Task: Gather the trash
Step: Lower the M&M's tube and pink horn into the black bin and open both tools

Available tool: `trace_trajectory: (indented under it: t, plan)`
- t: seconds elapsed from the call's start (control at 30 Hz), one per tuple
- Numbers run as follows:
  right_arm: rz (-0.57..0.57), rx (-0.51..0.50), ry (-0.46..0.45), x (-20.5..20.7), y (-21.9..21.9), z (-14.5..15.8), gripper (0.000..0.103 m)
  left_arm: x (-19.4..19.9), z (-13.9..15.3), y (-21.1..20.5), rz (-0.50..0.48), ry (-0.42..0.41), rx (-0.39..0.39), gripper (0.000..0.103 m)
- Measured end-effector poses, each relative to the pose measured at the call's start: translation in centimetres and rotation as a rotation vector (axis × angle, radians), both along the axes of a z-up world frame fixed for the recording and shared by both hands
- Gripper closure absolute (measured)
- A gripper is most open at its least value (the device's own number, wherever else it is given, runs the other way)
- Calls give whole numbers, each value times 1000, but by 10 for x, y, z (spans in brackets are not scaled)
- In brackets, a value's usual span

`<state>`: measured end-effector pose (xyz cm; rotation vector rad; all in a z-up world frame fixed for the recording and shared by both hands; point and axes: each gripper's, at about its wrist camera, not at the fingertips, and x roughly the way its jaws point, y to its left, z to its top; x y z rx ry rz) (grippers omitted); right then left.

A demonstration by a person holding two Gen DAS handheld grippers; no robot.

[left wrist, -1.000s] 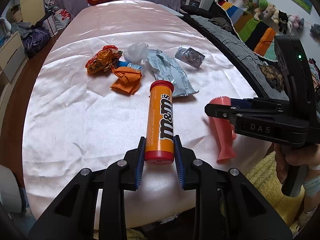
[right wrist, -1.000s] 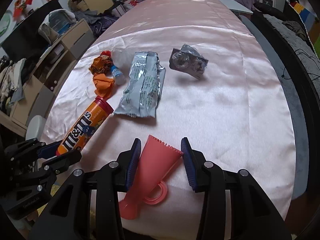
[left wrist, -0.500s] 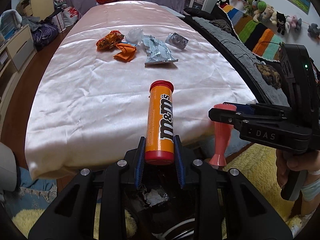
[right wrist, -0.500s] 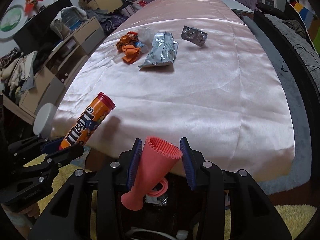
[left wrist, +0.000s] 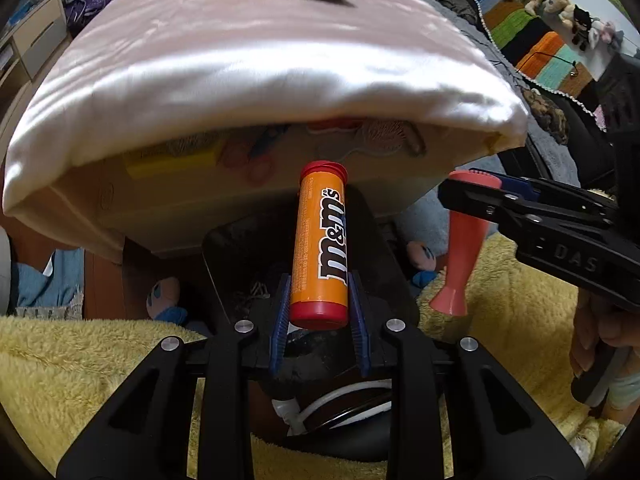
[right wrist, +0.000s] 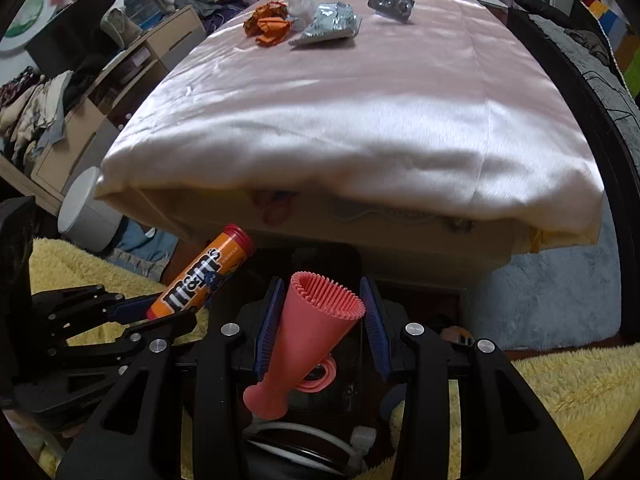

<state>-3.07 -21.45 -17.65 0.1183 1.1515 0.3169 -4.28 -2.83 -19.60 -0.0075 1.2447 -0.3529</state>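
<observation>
My left gripper (left wrist: 319, 316) is shut on an orange M&M's tube (left wrist: 322, 248) with red caps, held below the table edge over a dark bin (left wrist: 240, 248). My right gripper (right wrist: 320, 328) is shut on a pink cone-shaped silicone item (right wrist: 308, 336), also over the bin (right wrist: 340, 384). The tube also shows in the right wrist view (right wrist: 200, 276); the pink item shows in the left wrist view (left wrist: 460, 248). More trash lies far back on the table: orange wrappers (right wrist: 268, 24), a silver bag (right wrist: 330, 22), a clear blister pack (right wrist: 390, 2).
The table with its pink satin cloth (right wrist: 360, 112) hangs just above both grippers. A yellow fluffy rug (left wrist: 80, 380) covers the floor around the bin. A white round bin (right wrist: 86, 216) stands at left. A dark sofa (left wrist: 560, 112) runs along the right.
Both grippers have come off the table with their items, pulled back past the front edge and dropped below it, over the dark bin.
</observation>
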Motion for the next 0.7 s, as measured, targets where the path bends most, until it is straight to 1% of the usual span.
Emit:
trace_trajectory:
  t: [0.07, 0.17, 0.37, 0.43, 0.53, 0.6, 0.67, 0.7]
  plan:
    - [2, 4, 16, -3, 3, -7, 62, 0, -12, 1, 7, 23, 7, 77]
    - [7, 30, 43, -3, 7, -16, 62, -1, -21, 2, 10, 45, 14, 77]
    - [17, 71, 103, 5, 16, -28, 60, -2, -24, 3, 4, 47, 53, 75]
    - [10, 75, 110, 7, 17, -30, 57, 0, -25, 4, 3, 46, 52, 66]
    - [-8, 71, 113, 10, 14, -29, 48, 4, -24, 6, 9, 43, 52, 60]
    - [-17, 64, 102, 14, 14, -26, 44, 8, -22, 8, 17, 34, 61, 56]
    - [-28, 48, 86, 16, 11, -20, 36, 11, -19, 9, 26, 19, 71, 48]
    - [-28, 32, 72, 18, 10, -15, 32, 13, -16, 10, 31, 11, 74, 41]
